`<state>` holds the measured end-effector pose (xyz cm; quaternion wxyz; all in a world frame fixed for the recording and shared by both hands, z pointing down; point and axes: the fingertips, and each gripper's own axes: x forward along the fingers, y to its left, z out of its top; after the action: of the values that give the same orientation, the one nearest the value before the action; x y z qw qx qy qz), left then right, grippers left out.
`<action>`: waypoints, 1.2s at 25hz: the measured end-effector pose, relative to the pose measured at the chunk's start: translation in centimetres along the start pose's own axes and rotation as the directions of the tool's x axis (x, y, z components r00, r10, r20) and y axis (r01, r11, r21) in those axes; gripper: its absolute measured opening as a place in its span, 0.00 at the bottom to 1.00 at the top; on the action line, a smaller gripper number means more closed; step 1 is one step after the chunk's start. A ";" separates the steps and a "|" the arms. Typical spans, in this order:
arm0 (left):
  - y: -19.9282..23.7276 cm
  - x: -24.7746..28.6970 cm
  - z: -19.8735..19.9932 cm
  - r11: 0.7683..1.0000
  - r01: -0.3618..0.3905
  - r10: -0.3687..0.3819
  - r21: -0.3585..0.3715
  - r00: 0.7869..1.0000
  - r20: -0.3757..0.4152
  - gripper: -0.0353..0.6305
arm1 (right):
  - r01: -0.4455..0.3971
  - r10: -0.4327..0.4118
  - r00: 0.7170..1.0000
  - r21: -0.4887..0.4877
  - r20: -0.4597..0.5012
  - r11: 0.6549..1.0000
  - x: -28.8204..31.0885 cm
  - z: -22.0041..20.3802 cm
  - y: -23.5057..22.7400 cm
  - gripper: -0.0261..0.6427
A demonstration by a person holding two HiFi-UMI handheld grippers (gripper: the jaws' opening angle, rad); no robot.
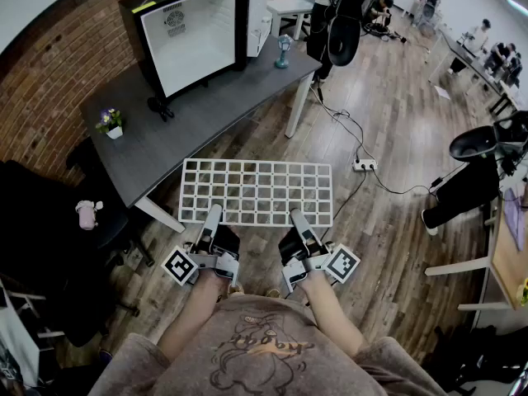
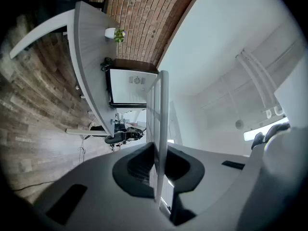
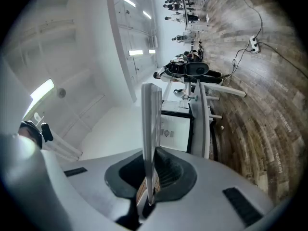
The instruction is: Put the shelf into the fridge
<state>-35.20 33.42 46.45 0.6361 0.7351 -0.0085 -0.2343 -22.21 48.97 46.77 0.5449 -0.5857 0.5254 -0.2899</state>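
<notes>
Head view: the shelf (image 1: 257, 191) hangs level above the floor, just off the table's (image 1: 198, 114) near edge; the fridge (image 1: 188, 35) stands at the tabletop's far edge; left gripper view: the left gripper (image 2: 159, 153) is clenched on the shelf's rim; right gripper view: the right gripper (image 3: 150, 170) grips it likewise.

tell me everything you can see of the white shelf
The shelf is a white wire grid of square cells, rectangular, seemingly coated metal. It is held roughly level in the air above the wood floor, short of the table. Its near edge is clamped by the left hand-held gripper and the right hand-held gripper.
</notes>
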 end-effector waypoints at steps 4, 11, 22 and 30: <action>0.2 -0.2 0.3 1.000 -0.004 0.004 -0.011 1.000 0.006 0.13 | -0.002 0.002 1.000 -0.003 0.001 1.000 0.2 -0.4 0.1 0.08; 0.2 -0.5 0.8 1.000 0.001 -0.001 -0.021 1.000 0.007 0.13 | 0.000 0.000 1.000 -0.009 0.016 1.000 0.0 -1.0 0.3 0.08; 0.6 -0.9 2.6 0.999 -0.008 0.007 -0.050 1.000 -0.019 0.13 | 0.029 -0.028 0.999 -0.035 0.033 0.999 0.9 -2.7 0.2 0.07; 2.0 -0.3 4.2 0.997 -0.024 0.022 -0.075 0.999 -0.028 0.13 | 0.047 -0.045 0.998 -0.039 0.050 0.998 2.5 -3.3 -0.6 0.08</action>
<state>-36.37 29.17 48.11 0.6660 0.7137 0.0005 -0.2171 -24.36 45.40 47.58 0.5389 -0.6153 0.5040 -0.2776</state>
